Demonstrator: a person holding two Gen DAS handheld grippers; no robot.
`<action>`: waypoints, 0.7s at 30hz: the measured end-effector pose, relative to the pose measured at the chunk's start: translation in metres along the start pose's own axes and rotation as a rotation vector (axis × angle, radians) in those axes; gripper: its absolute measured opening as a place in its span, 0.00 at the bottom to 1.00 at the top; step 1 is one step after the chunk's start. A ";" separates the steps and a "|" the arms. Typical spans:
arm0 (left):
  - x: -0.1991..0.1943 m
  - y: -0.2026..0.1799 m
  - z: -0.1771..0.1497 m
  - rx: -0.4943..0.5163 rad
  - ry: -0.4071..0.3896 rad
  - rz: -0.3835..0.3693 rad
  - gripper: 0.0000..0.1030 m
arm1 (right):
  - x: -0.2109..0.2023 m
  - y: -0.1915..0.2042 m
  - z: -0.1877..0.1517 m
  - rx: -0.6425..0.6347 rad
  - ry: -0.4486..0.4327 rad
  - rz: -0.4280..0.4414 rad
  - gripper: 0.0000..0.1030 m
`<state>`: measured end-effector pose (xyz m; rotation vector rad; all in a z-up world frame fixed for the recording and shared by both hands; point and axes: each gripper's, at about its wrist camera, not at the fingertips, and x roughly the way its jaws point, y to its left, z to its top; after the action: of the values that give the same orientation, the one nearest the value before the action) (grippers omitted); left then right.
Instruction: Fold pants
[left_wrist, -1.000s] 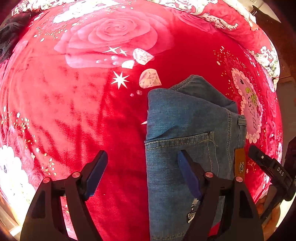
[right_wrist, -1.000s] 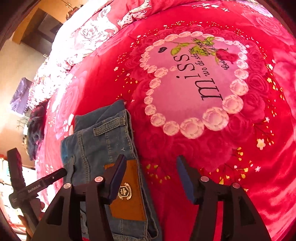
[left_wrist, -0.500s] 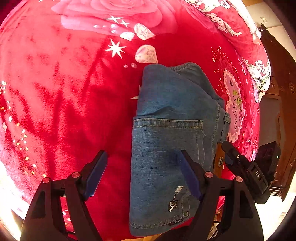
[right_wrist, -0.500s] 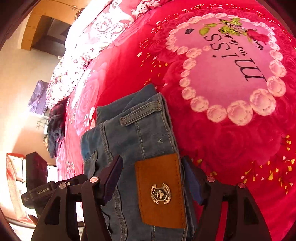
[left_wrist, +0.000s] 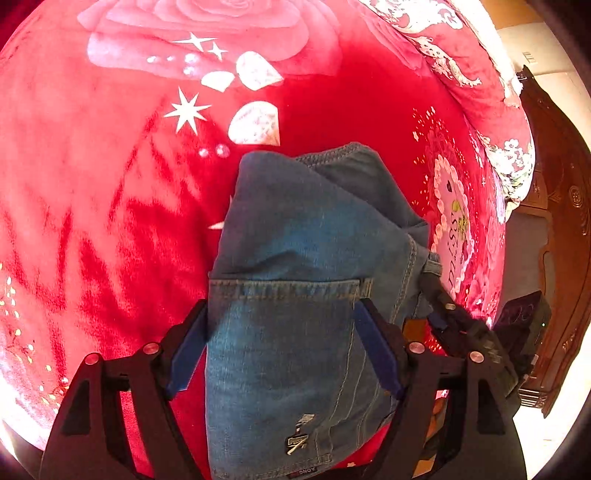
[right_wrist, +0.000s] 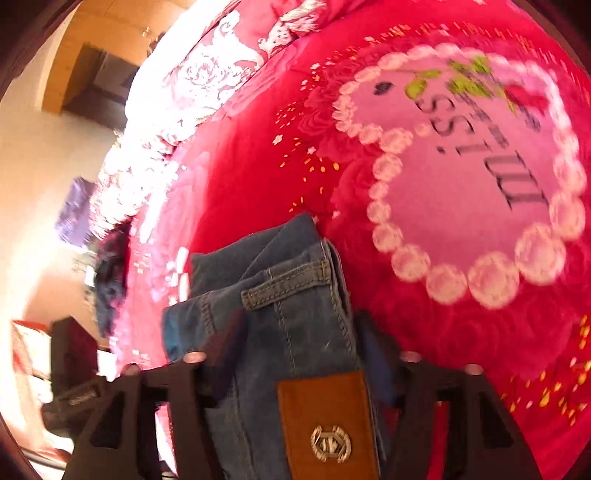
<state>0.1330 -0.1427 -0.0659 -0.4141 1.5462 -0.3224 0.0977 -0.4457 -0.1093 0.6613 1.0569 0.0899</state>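
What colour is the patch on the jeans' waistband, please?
Tan-brown patch, gold emblem; right wrist view.

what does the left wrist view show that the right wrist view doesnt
Only the left wrist view shows the jeans' back pocket, the white star and diamond prints on the blanket, and dark carved wooden furniture at the right.

Only the right wrist view shows the brown leather patch, a belt loop, the whole bead-ringed heart and a purple item beyond the bed.

Both show the folded jeans on the red blanket, with each hand-held gripper's fingers astride the denim.
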 end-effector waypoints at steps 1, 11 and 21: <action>-0.003 -0.002 0.001 0.002 -0.007 0.032 0.51 | 0.002 0.010 0.002 -0.046 0.014 -0.039 0.23; -0.012 0.006 0.000 0.060 -0.001 0.044 0.45 | -0.004 0.006 0.000 -0.079 0.063 -0.076 0.43; 0.009 0.003 -0.088 0.261 0.043 0.044 0.64 | -0.043 -0.024 -0.087 -0.143 0.135 0.019 0.29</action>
<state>0.0446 -0.1489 -0.0736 -0.1698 1.5286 -0.4950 -0.0022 -0.4411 -0.1171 0.5411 1.1623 0.2275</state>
